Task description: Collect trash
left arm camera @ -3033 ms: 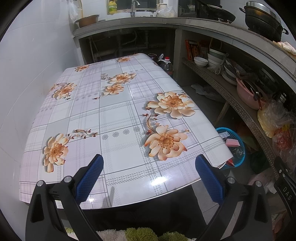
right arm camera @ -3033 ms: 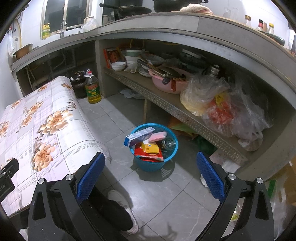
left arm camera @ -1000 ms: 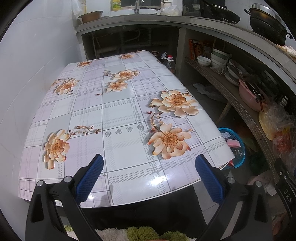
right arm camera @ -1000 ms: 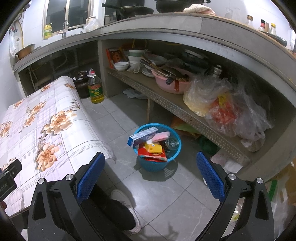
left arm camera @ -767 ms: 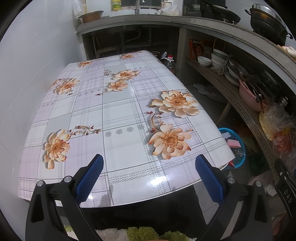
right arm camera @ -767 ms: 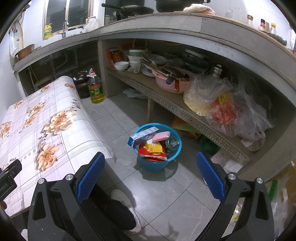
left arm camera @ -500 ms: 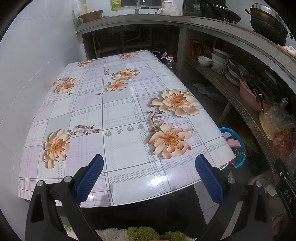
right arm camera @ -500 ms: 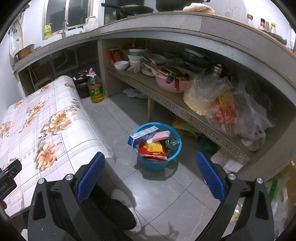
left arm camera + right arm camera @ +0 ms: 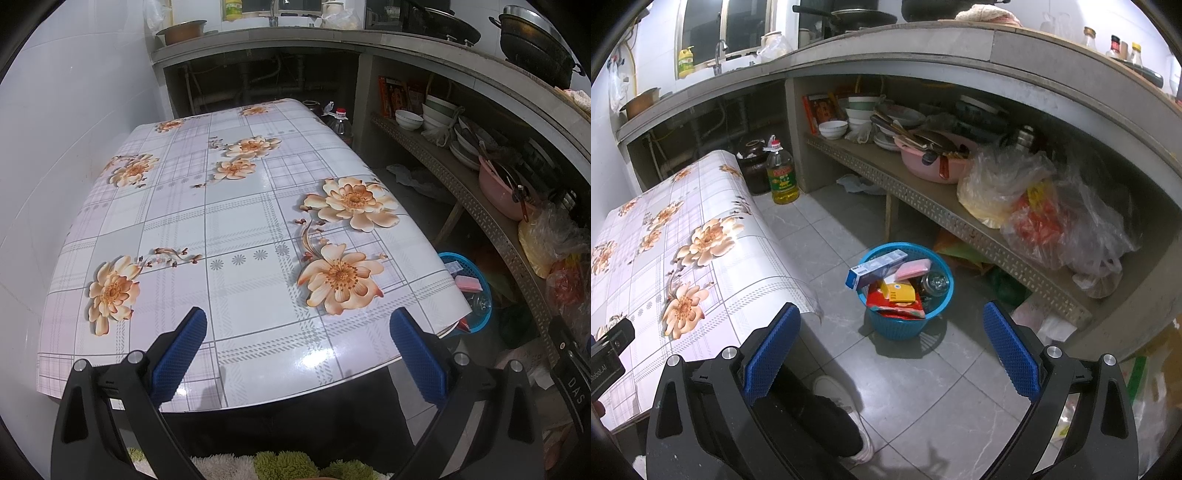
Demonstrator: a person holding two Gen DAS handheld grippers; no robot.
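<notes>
While both the left gripper (image 9: 295,332) and right gripper (image 9: 886,332) hang spread wide and empty, the blue basket (image 9: 934,254) of trash sits at centre frame on the floor tiles. It looks light with a stiff rim, probably the best hold; the cartons inside may shift.

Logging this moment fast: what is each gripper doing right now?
Left gripper: open, holding nothing, over the table.
Right gripper: open, holding nothing, above the blue basket.
</notes>
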